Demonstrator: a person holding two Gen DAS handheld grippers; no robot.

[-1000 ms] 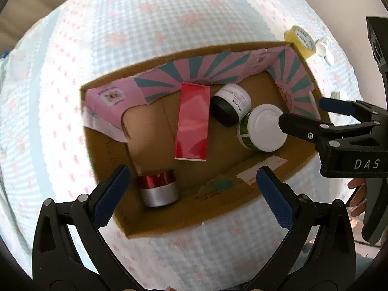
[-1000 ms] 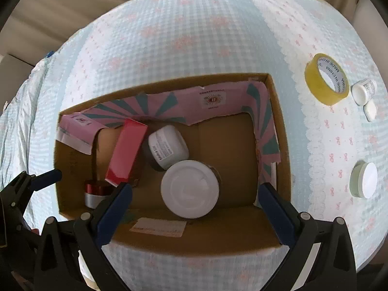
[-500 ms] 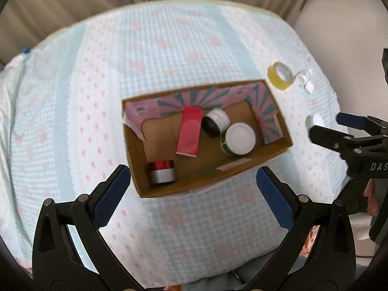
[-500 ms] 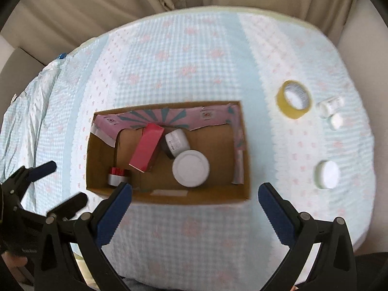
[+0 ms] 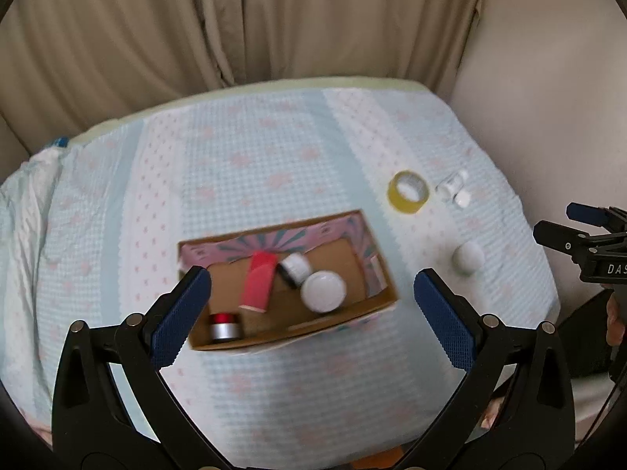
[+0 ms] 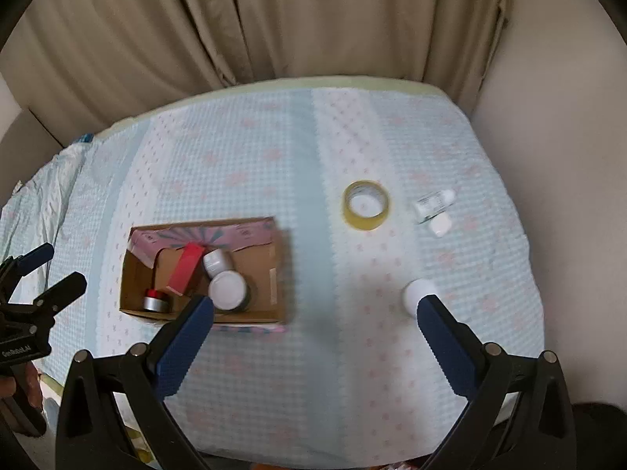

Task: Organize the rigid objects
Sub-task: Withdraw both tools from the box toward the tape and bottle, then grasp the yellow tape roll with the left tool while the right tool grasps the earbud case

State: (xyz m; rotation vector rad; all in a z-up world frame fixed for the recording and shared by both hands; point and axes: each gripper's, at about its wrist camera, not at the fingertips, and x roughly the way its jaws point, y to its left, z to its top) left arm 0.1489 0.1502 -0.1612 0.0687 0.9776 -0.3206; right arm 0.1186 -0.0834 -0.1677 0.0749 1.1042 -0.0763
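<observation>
Beige curtains back a quilted bed [image 6: 274,149]. Right gripper [image 6: 313,313] and left gripper [image 5: 309,305] hover, fingers spread, empty. Tape roll [image 6: 366,204], right of the box [image 6: 280,274], looks light and stiff; grip across its rim.

a home: patterned bedcover [image 6: 274,156] before beige curtains [image 6: 235,19].

A cardboard box [image 6: 203,315] is sitting open on the bed, holding a leaning red carton [image 6: 186,268], a white-lidded jar [image 6: 228,290], a smaller jar [image 6: 216,260] and a red-topped silver tin [image 6: 154,300]. Yellow tape [image 6: 366,204] is lying at its two o'clock.
</observation>
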